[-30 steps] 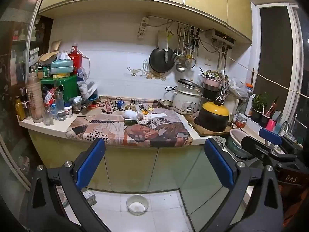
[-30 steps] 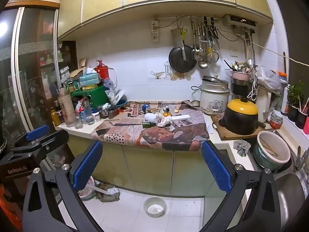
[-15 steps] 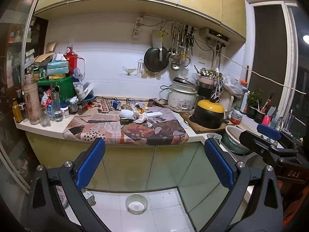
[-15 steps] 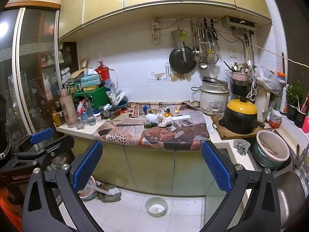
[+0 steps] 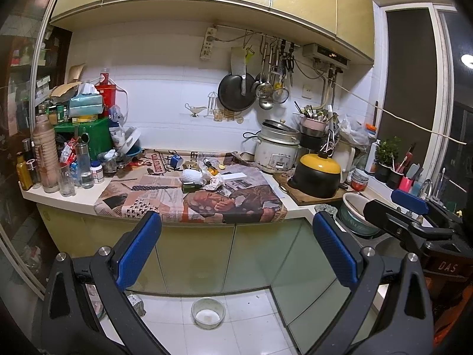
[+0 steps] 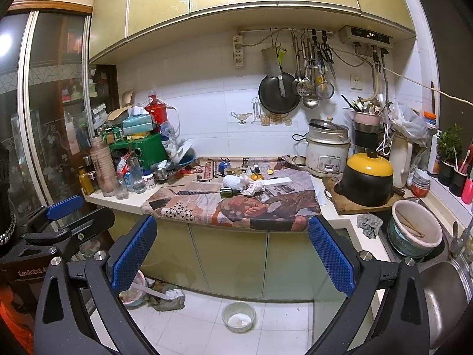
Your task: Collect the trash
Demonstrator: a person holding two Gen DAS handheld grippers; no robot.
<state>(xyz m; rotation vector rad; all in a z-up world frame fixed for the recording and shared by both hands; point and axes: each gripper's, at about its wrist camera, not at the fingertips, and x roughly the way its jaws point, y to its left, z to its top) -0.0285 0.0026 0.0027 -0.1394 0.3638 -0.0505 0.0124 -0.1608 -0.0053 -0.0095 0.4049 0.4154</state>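
Trash pile [image 5: 207, 177] heaped mid-worktop on spread newspaper [image 5: 165, 198], well apart from both grippers. Left gripper [image 5: 236, 245] released, blue fingers [image 5: 139, 248] spread wide, nothing between them, held out in front of the cabinet doors. Right gripper [image 6: 233, 251] likewise released, fingers [image 6: 331, 254] wide apart and bare; seen also at the right edge of the left view, just as the left gripper shows at the left edge of the right view.

Within the pile: white netted ball [image 6: 232, 182] on the left, dark green bottle [image 6: 229, 192] lying on its side nearest the front edge, crumpled paper [image 6: 254, 188] touching the bottle's neck end, white flat strip [image 6: 278, 181] to the right, small orange piece [image 6: 255, 175] behind. Blue cup [image 5: 176, 160] farther back on the newspaper, left of the pile.

Worktop [image 5: 56, 201] crowded at the left with bottles and jars [image 5: 47, 159] and a green box [image 5: 91, 139]. To the right of the pile, rice cooker [image 6: 326, 155] against the wall, and black pot with yellow lid [image 6: 368, 177] on a wooden board. Farther right, bowl [image 6: 414, 227] in the sink. Black pan [image 6: 278, 94] and ladles hung on the wall above. Down on the floor tiles, small bowl [image 6: 238, 316] below the cabinets.
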